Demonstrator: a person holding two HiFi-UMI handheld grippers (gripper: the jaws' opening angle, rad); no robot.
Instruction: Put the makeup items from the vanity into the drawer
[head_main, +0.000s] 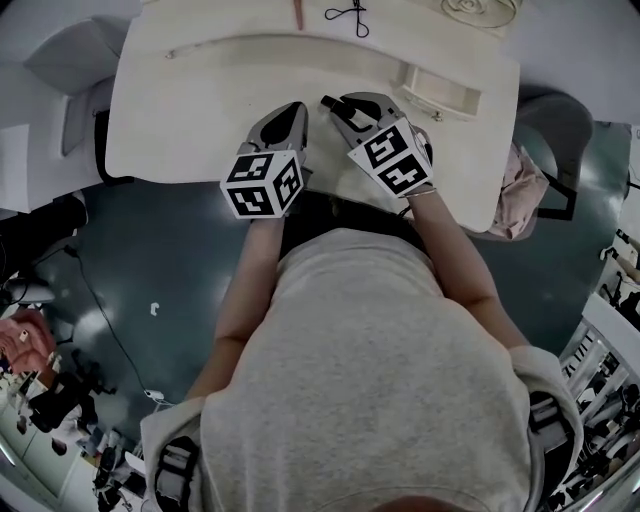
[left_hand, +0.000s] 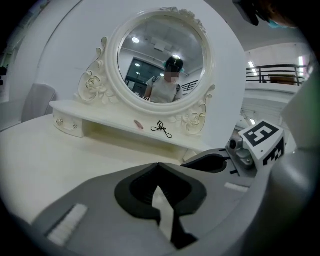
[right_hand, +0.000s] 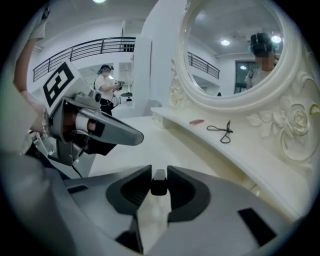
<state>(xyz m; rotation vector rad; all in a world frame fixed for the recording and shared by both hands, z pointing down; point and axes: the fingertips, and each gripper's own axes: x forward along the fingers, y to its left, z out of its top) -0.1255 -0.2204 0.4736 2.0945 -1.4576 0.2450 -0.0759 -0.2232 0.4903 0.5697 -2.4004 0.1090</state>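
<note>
A small black-and-silver makeup tube (right_hand: 159, 183) stands between the jaws of my right gripper (right_hand: 159, 172), which is shut on it above the white vanity top (head_main: 180, 120). My left gripper (left_hand: 159, 166) hovers just left of it, fingertips touching and nothing held. In the head view the left gripper (head_main: 295, 108) and right gripper (head_main: 333, 103) sit side by side near the vanity's front edge. On the raised shelf lie a pink makeup item (left_hand: 138, 124) and a black eyelash curler (left_hand: 161, 129). A small drawer (head_main: 462, 100) stands pulled out at the shelf's right end.
A round ornate mirror (left_hand: 160, 55) rises behind the shelf. A shut drawer with knobs (left_hand: 67, 126) is at the shelf's left end. A pink cloth (head_main: 525, 185) lies on a chair to the right. Another person (right_hand: 106, 82) stands far off.
</note>
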